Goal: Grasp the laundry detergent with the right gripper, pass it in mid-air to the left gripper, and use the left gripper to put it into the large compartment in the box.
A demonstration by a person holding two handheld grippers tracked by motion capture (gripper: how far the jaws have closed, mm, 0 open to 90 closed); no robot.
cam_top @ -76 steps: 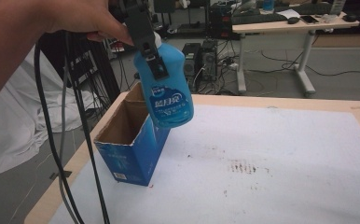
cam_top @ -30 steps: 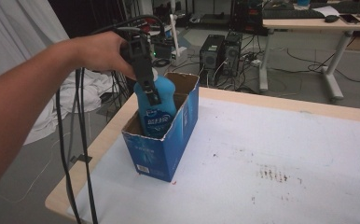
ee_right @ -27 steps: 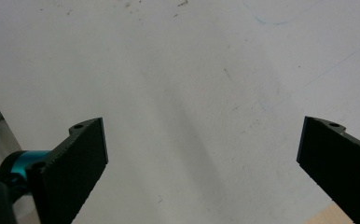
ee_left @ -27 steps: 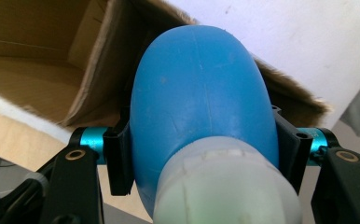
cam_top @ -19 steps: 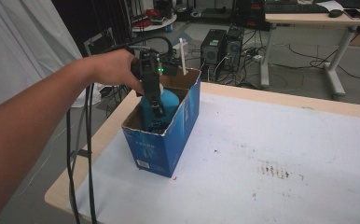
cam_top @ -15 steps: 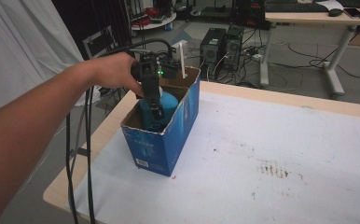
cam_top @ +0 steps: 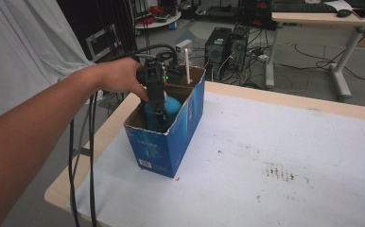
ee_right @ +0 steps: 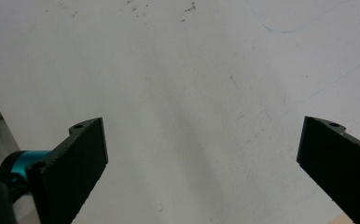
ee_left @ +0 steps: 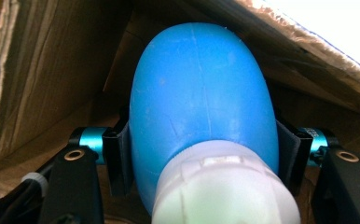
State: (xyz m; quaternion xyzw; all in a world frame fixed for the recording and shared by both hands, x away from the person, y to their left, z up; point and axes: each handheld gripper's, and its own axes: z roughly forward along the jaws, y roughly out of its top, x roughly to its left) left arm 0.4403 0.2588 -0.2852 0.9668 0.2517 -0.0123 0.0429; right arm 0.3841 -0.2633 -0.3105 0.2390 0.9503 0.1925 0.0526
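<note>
Office floor, computer towers and cables lie behind a white-topped counter (cam_top: 284,142) with one blue cardboard box (cam_top: 171,142) near its left edge. Since a moment ago, the left claw (cam_top: 158,113) has sunk from above the box down into it, carrying the blue bottle (ee_left: 201,93), which now sits inside. Its jaws clamp the bottle's sides. Printing on the box is too blurred to read. Over bare counter, the right claw (ee_right: 201,163) stands wide open.

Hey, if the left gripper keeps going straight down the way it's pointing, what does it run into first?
Most likely the cardboard box's floor. The left gripper points down into it, shut on the blue bottle, so the bottle's base would probably touch first. The remaining depth is unclear.
</note>
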